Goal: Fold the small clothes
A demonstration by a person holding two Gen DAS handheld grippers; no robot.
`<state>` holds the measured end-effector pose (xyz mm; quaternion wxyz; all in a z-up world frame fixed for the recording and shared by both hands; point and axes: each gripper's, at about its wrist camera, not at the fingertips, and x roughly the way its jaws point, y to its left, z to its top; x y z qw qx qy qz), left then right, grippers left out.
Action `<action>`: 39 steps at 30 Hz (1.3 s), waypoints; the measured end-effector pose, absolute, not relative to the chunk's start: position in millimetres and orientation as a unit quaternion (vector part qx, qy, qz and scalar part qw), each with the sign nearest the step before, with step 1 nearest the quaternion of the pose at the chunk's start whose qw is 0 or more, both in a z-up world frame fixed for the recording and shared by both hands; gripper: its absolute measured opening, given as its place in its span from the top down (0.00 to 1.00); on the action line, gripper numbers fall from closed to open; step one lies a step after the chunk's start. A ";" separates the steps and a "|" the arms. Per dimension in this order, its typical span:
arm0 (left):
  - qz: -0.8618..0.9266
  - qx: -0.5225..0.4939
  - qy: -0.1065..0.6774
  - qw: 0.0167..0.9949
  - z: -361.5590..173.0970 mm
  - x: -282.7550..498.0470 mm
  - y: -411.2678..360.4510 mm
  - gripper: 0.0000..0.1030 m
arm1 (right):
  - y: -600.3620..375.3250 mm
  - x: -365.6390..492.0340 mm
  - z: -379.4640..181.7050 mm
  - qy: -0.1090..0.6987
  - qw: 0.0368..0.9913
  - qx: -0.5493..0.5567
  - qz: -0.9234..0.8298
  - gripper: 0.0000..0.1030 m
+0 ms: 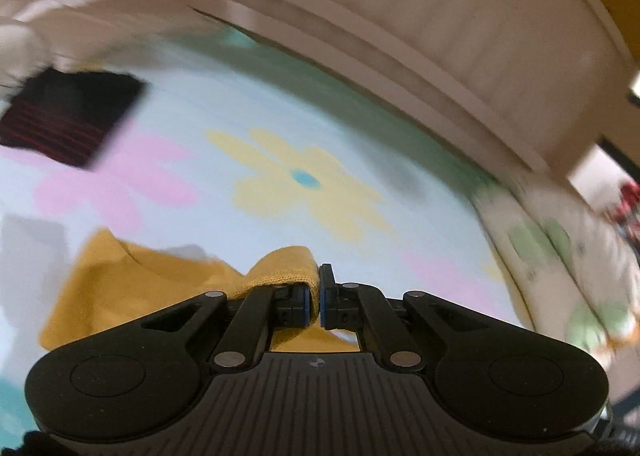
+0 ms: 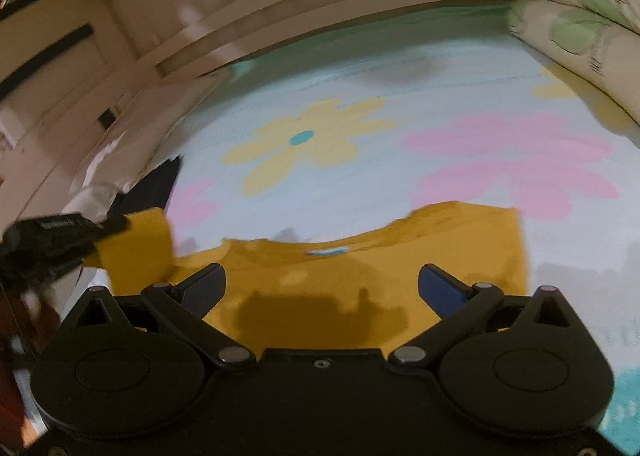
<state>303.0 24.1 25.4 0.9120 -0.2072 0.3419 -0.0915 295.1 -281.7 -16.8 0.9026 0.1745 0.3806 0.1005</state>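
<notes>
A small mustard-yellow garment (image 2: 360,268) lies spread on a pale blue bed sheet printed with flowers (image 2: 320,184). My left gripper (image 1: 319,302) is shut on a corner of that yellow garment (image 1: 280,270), which is lifted off the sheet and trails to the left. In the right wrist view the left gripper (image 2: 100,234) comes in from the left edge with the yellow sleeve pinched in it. My right gripper (image 2: 320,292) hovers open over the garment's middle, with nothing between its fingers. Both views are blurred.
A dark folded garment with red stripes (image 1: 68,120) lies at the sheet's far left beside white cloth (image 1: 20,52). A cream headboard (image 1: 400,16) curves along the far side. A pillow printed with green leaves (image 2: 580,24) borders the sheet on the right.
</notes>
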 end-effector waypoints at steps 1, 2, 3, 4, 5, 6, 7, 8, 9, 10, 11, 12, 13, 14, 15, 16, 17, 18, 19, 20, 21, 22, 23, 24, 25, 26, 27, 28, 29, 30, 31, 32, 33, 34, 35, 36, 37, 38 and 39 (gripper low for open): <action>-0.103 -0.201 0.351 0.909 19.5 303.8 11.0 0.96 | -288.2 294.4 -17.7 0.381 0.902 0.180 0.096 0.01; -0.115 -0.194 0.360 0.905 12.7 304.7 -0.5 0.96 | -293.8 294.1 -18.5 0.382 0.901 0.187 0.091 0.01; -0.129 -0.184 0.369 0.902 5.7 305.6 -11.5 0.96 | -300.1 293.9 -19.9 0.382 0.899 0.196 0.086 0.01; -0.142 -0.177 0.377 0.898 -0.2 306.9 -19.1 0.95 | -305.9 294.6 -20.7 0.383 0.897 0.204 0.083 0.01; -0.158 -0.169 0.386 0.893 -6.6 307.8 -26.8 0.92 | -309.9 295.2 -21.9 0.384 0.895 0.212 0.080 0.01; -0.173 -0.165 0.393 0.888 -11.3 308.1 -32.4 0.84 | -313.1 295.9 -23.0 0.384 0.894 0.217 0.077 0.01; -0.186 -0.161 0.400 0.883 -15.7 308.6 -36.5 0.72 | -315.2 297.2 -24.3 0.384 0.894 0.219 0.074 0.01; -0.195 -0.159 0.402 0.880 -18.0 308.5 -38.3 0.67 | -316.4 298.5 -25.5 0.385 0.894 0.219 0.072 0.01; -0.204 -0.157 0.403 0.878 -20.1 308.7 -37.7 0.63 | -318.1 299.1 -26.8 0.386 0.893 0.218 0.070 0.01; -0.208 -0.155 0.401 0.879 -20.1 309.5 -37.3 0.62 | -318.3 301.0 -28.2 0.388 0.893 0.218 0.069 0.01; -0.214 -0.153 0.397 0.879 -20.5 309.9 -33.4 0.60 | -317.1 303.0 -29.4 0.389 0.892 0.218 0.068 0.01; -0.220 -0.154 0.395 0.879 -18.4 307.7 -32.8 0.57 | -315.7 304.9 -30.8 0.391 0.892 0.218 0.067 0.01; -0.227 -0.157 0.394 0.877 -16.7 307.2 -28.2 0.52 | -317.8 304.8 -32.5 0.392 0.891 0.218 0.067 0.01; -0.235 -0.163 0.393 0.874 -17.0 310.5 -22.5 0.49 | -318.0 304.5 -34.1 0.394 0.891 0.217 0.066 0.01; -0.247 -0.171 0.392 0.869 -17.3 312.4 -15.0 0.45 | -316.4 306.1 -35.9 0.396 0.890 0.215 0.065 0.01; -0.254 -0.177 0.389 0.868 -12.8 310.4 -16.1 0.42 | -315.1 307.3 -37.8 0.398 0.890 0.214 0.063 0.01; -0.257 -0.181 0.385 0.868 -9.4 311.4 -14.6 0.42 | -314.0 308.2 -40.0 0.401 0.889 0.213 0.062 0.01; -0.262 -0.186 0.379 0.868 -5.2 309.9 -9.2 0.42 | -310.8 310.3 -42.4 0.404 0.887 0.213 0.062 0.01; -0.272 -0.192 0.374 0.866 -2.9 310.6 -2.9 0.42 | -309.7 310.6 -44.2 0.406 0.886 0.213 0.062 0.01; -0.282 -0.200 0.372 0.862 0.0 307.9 1.5 0.41 | -307.4 311.8 -46.0 0.409 0.885 0.213 0.062 0.00; -0.291 -0.209 0.371 0.857 2.1 308.4 3.7 0.39 | -304.7 313.0 -47.7 0.412 0.884 0.211 0.062 0.01; -0.299 -0.218 0.369 0.853 3.3 308.9 6.3 0.34 | -301.9 314.2 -49.0 0.414 0.884 0.210 0.061 0.00; -0.303 -0.224 0.369 0.850 3.8 309.8 6.7 0.33 | -300.3 315.4 -49.8 0.415 0.884 0.209 0.060 0.00; -0.307 -0.231 0.368 0.847 4.8 310.1 7.6 0.31 | -298.7 316.3 -50.3 0.415 0.883 0.208 0.059 0.00; -0.311 -0.235 0.367 0.845 5.9 310.8 5.9 0.31 | -297.4 317.2 -50.6 0.416 0.883 0.209 0.058 0.00; -0.315 -0.240 0.365 0.842 7.1 311.2 5.0 0.31 | -296.8 317.7 -50.4 0.415 0.884 0.209 0.057 0.00; -0.320 -0.245 0.364 0.840 8.5 311.4 3.3 0.30 | -296.7 317.8 -49.8 0.415 0.884 0.208 0.055 0.00; -0.324 -0.249 0.363 0.838 8.7 312.5 -1.7 0.29 | -296.8 317.4 -49.3 0.414 0.885 0.208 0.053 0.00; -0.328 -0.250 0.363 0.836 10.1 312.9 -5.9 0.29 | -297.9 316.8 -48.7 0.412 0.886 0.207 0.051 0.00; -0.333 -0.250 0.361 0.835 11.9 312.3 -9.6 0.28 | -298.0 316.4 -48.6 0.412 0.886 0.208 0.047 0.01; -0.341 -0.247 0.359 0.833 12.9 311.7 -15.6 0.26 | -299.8 315.5 -48.8 0.412 0.886 0.209 0.044 0.00; -0.348 -0.245 0.357 0.832 14.6 311.2 -20.4 0.24 | -302.3 314.6 -48.7 0.411 0.886 0.211 0.040 0.00; -0.355 -0.243 0.356 0.830 15.4 311.0 -26.6 0.22 | -304.8 314.0 -48.6 0.410 0.886 0.214 0.035 0.00; -0.362 -0.241 0.355 0.827 16.2 311.2 -34.1 0.21 | -308.3 313.1 -48.8 0.409 0.886 0.216 0.030 0.00; -0.371 -0.240 0.354 0.824 16.6 311.5 -42.2 0.21 | -311.6 312.4 -49.1 0.409 0.886 0.217 0.025 0.00; -0.379 -0.239 0.353 0.821 17.3 311.4 -48.4 0.21 | -315.2 311.4 -49.7 0.409 0.886 0.218 0.020 0.00; -0.389 -0.237 0.353 0.817 18.2 310.7 -55.1 0.21 | -318.6 310.7 -50.4 0.410 0.885 0.219 0.016 0.00; -0.398 -0.235 0.352 0.814 19.1 310.0 -60.0 0.21 | -321.6 310.2 -51.4 0.411 0.885 0.219 0.012 0.00; -0.406 -0.233 0.350 0.811 20.5 309.2 -63.7 0.21 | -324.4 309.9 -52.5 0.412 0.884 0.220 0.008 0.00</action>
